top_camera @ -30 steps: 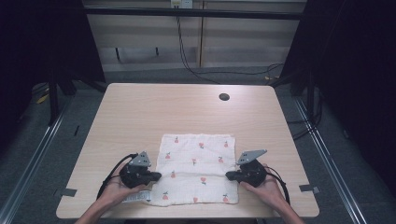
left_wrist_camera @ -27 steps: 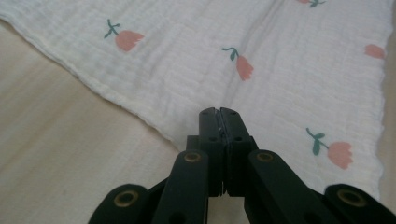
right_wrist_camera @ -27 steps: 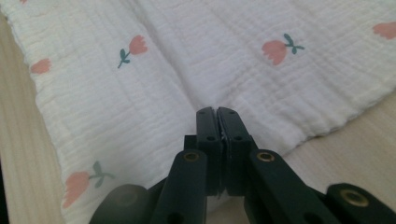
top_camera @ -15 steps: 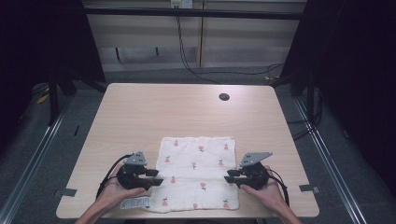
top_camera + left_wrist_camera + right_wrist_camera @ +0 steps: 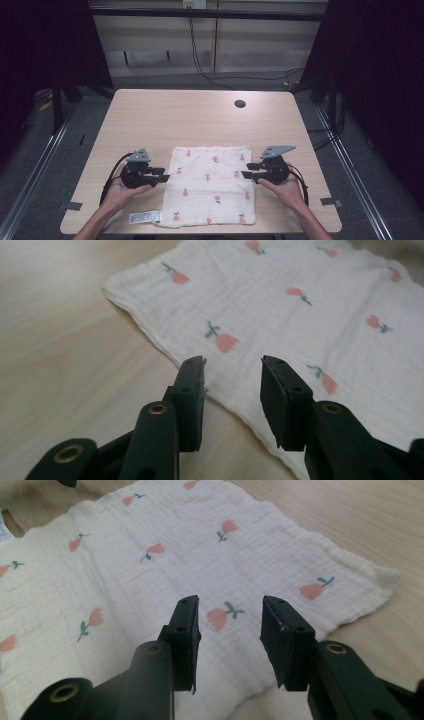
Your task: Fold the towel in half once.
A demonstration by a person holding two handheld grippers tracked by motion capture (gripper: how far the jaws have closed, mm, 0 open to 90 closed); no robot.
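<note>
Fold step looks just finished, cloth [image 5: 212,185] let go; it lies flat near the desk's [image 5: 165,115] front edge, middle, a label [image 5: 144,217] poking out at its front-left corner. Left gripper [image 5: 161,174] at the cloth's left edge, jaws have just been opening, nothing between them; right gripper [image 5: 248,170] at the right edge, same. Next move probably another fold: needs a fresh pinch on an edge; free room toward the back edge, only a small hole [image 5: 240,104] there.

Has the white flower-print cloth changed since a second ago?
Yes. The white flower-print cloth now reaches nearer the table's front edge, unfolded toward the person.
</note>
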